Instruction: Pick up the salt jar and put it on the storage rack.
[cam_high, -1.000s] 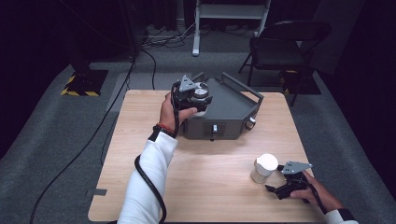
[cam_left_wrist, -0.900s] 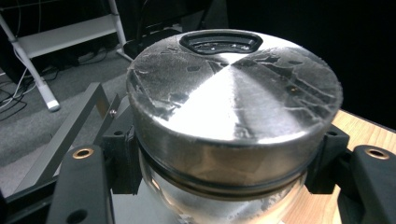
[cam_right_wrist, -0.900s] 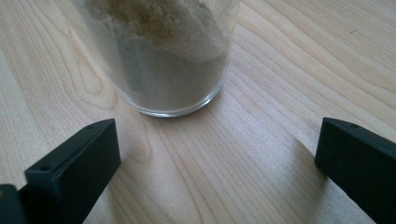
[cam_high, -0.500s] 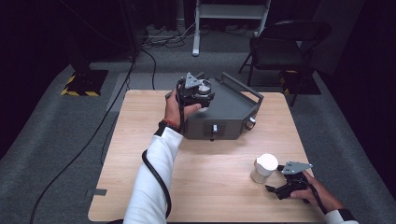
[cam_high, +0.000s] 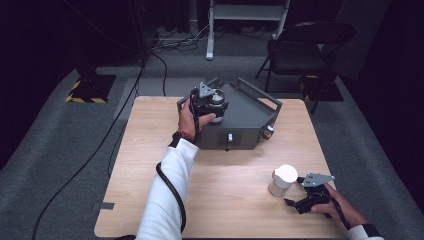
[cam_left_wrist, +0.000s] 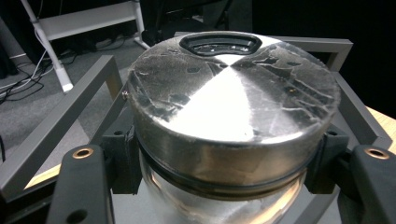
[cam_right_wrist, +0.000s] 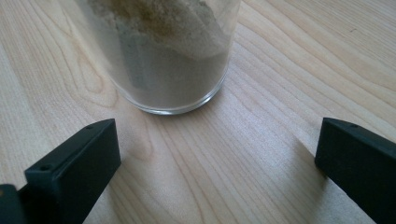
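Gripping a steel-lidded jar (cam_left_wrist: 232, 116) just under its lid, the left claw (cam_high: 208, 106) held it over the grey box (cam_high: 245, 117) for setting down; right claw (cam_high: 299, 204) stood open beside a powder jar (cam_high: 281, 180) on the surface (cam_high: 225, 190).

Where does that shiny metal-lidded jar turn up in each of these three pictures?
High view: the metal-lidded jar is upper centre, clamped in the left gripper over the grey metal box.
Left gripper view: it sits in the middle, pinched between the two black jaws.
Right gripper view: not in it; that is another glass jar, holding powder.
Shared landmark: the box's grey rail.
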